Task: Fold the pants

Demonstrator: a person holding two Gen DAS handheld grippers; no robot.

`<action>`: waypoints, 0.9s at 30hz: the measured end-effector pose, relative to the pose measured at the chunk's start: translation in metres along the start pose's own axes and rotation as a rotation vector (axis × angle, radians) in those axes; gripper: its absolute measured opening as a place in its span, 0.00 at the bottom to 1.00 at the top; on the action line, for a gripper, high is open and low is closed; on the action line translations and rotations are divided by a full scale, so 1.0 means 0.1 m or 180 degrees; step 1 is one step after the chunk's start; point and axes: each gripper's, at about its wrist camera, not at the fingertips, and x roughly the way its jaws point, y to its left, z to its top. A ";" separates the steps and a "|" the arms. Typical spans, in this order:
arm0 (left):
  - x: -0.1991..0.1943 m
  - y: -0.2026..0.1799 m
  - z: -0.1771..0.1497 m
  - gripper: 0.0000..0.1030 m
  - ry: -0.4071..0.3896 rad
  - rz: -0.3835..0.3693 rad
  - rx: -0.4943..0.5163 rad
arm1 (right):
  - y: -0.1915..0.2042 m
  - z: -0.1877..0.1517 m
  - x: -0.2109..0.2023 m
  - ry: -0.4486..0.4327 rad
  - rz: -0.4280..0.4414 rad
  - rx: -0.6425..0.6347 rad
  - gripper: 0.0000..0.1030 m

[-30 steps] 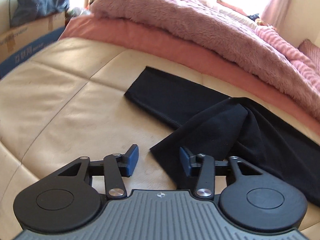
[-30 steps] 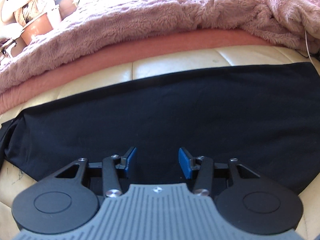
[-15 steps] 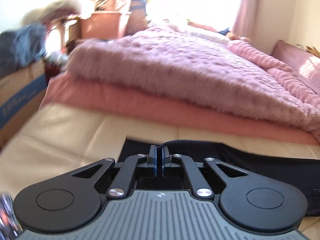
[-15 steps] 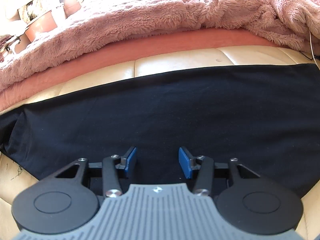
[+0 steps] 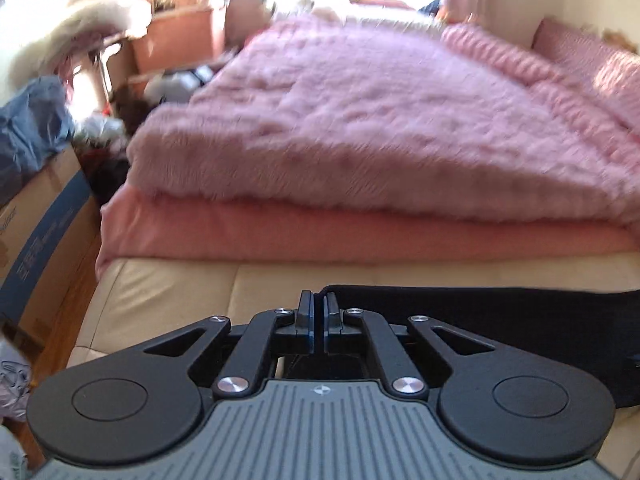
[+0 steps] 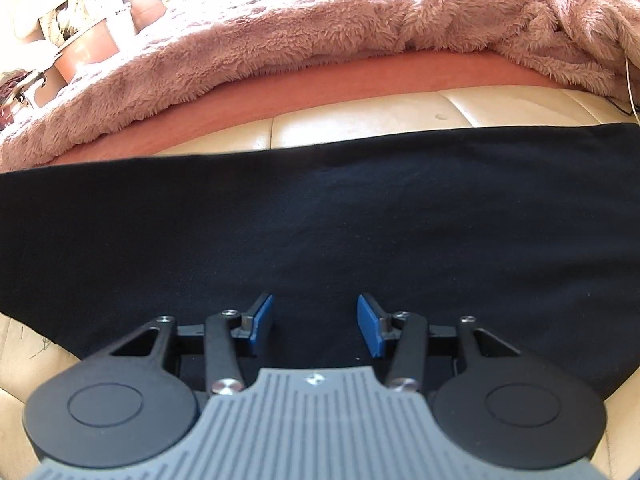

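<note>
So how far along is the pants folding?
Early. The black pants lie spread flat across the cream cushion. In hand: the left gripper has its jaws shut on a fabric edge. The right gripper hangs open above the cloth. Folding over and tidying remain.

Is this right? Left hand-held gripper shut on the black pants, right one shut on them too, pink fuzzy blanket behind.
One error: the right hand-held gripper is open, its blue pads apart over the black pants, as the right wrist view shows. The left hand-held gripper is shut, with black cloth at its pads, and the pink fuzzy blanket does lie behind.
</note>
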 end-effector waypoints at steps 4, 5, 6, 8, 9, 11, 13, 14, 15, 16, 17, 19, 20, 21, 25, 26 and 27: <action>0.87 0.10 -0.10 0.03 0.0429 0.0063 0.0053 | -0.01 0.01 0.01 0.0014 0.0012 0.0007 0.42; 1.03 0.11 -0.13 0.03 0.0525 0.0105 0.0043 | -0.01 0.02 0.01 0.0018 0.0013 0.0007 0.42; 1.16 0.12 -0.14 0.03 0.0590 0.0120 0.0037 | -0.01 0.02 0.01 0.0023 0.0013 0.0002 0.42; 1.36 0.16 -0.17 0.03 0.0642 0.0128 -0.0003 | -0.01 0.02 0.01 0.0039 0.0012 -0.0016 0.42; 1.44 0.18 -0.18 0.03 0.0644 0.0105 -0.0027 | -0.02 0.02 0.01 0.0045 0.0014 -0.0024 0.42; 1.54 0.19 -0.18 0.03 0.0670 0.0113 0.0002 | -0.02 0.03 0.02 0.0056 0.0024 -0.0037 0.42; 1.62 0.19 -0.20 0.03 0.0649 0.0088 0.0036 | -0.02 0.04 0.02 0.0060 0.0019 -0.0044 0.43; 1.65 0.16 -0.21 0.03 0.0650 0.0089 0.0069 | -0.01 0.04 0.03 0.0062 0.0015 -0.0056 0.43; 1.71 0.16 -0.23 0.03 0.0684 0.0101 0.0103 | 0.00 0.04 0.03 0.0060 0.0006 -0.0077 0.43; 1.77 0.17 -0.25 0.05 0.0724 0.0118 0.0123 | 0.01 0.04 0.03 0.0057 -0.0005 -0.0101 0.43; 1.81 0.17 -0.28 0.09 0.0750 0.0165 0.0130 | 0.03 0.04 0.04 0.0056 -0.0013 -0.0120 0.44; 1.78 0.17 -0.26 0.22 0.0655 0.0343 0.0091 | 0.04 0.04 0.04 0.0055 -0.0013 -0.0127 0.46; 1.75 0.21 -0.26 0.23 0.0620 0.0395 -0.0001 | 0.04 0.04 0.04 0.0058 -0.0008 -0.0128 0.46; 1.70 0.27 -0.26 0.23 0.0590 0.0411 -0.0133 | 0.04 0.05 0.04 0.0062 -0.0007 -0.0130 0.46; 1.33 0.47 -0.35 0.46 0.0431 0.0164 -0.0729 | 0.05 0.08 0.00 0.0049 -0.0036 -0.0089 0.45; 1.25 0.50 -0.41 0.54 0.0399 0.0096 -0.0869 | 0.05 0.09 -0.03 0.0023 -0.0036 -0.0068 0.45; 1.18 0.52 -0.47 0.54 0.0385 0.0036 -0.1021 | 0.07 0.10 -0.05 -0.0005 -0.0012 -0.0055 0.45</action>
